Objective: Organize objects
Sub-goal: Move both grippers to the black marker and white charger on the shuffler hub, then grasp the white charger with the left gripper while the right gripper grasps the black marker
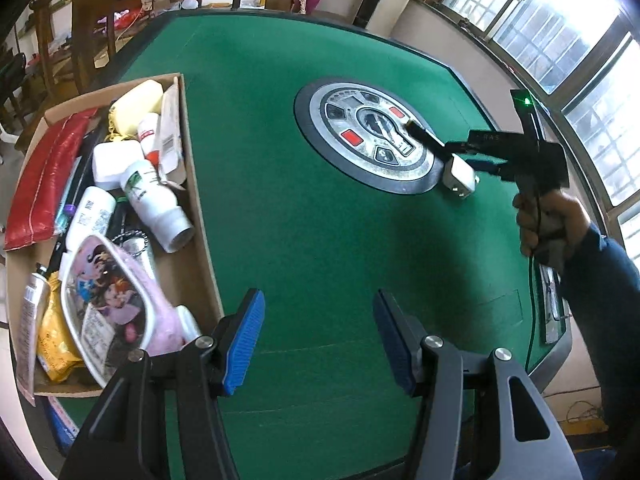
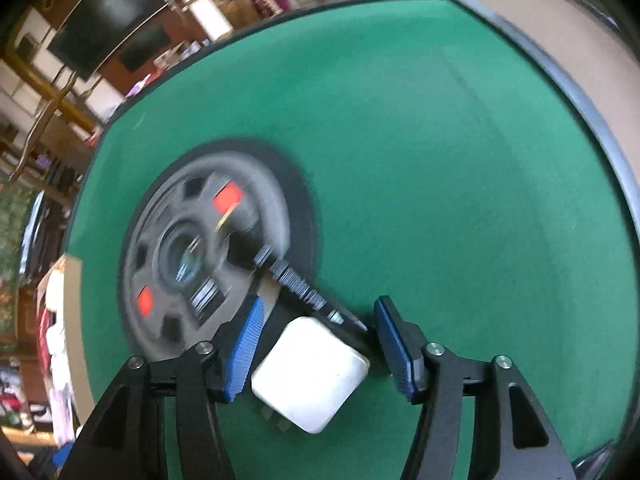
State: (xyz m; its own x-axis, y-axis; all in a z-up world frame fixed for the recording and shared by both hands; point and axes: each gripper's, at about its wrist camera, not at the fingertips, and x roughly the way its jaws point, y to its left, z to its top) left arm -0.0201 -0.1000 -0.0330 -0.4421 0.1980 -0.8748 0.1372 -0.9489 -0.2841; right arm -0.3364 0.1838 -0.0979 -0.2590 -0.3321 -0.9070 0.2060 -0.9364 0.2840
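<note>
On the green bench (image 1: pixel 304 208), just beside the round centre dial (image 1: pixel 366 138), lies a white plug adapter (image 2: pixel 310 376), with a dark pen-like stick (image 2: pixel 304 286) touching its far edge. The right tongs (image 2: pixel 316 350) are spread wide and straddle the adapter, neither pad (image 2: pixel 246 350) yet touching it; that view is blurred. The left tongs (image 1: pixel 318 342) hang released over bare felt, holding nothing, near the cardboard box (image 1: pixel 192 184) already crowded with bottles, a red pouch and a pink case. The step in hand looks like the pickup of the adapter. Next, the right tongs need to clench squarely on its flat sides, clear of the stick, then carry it across to the box.
</note>
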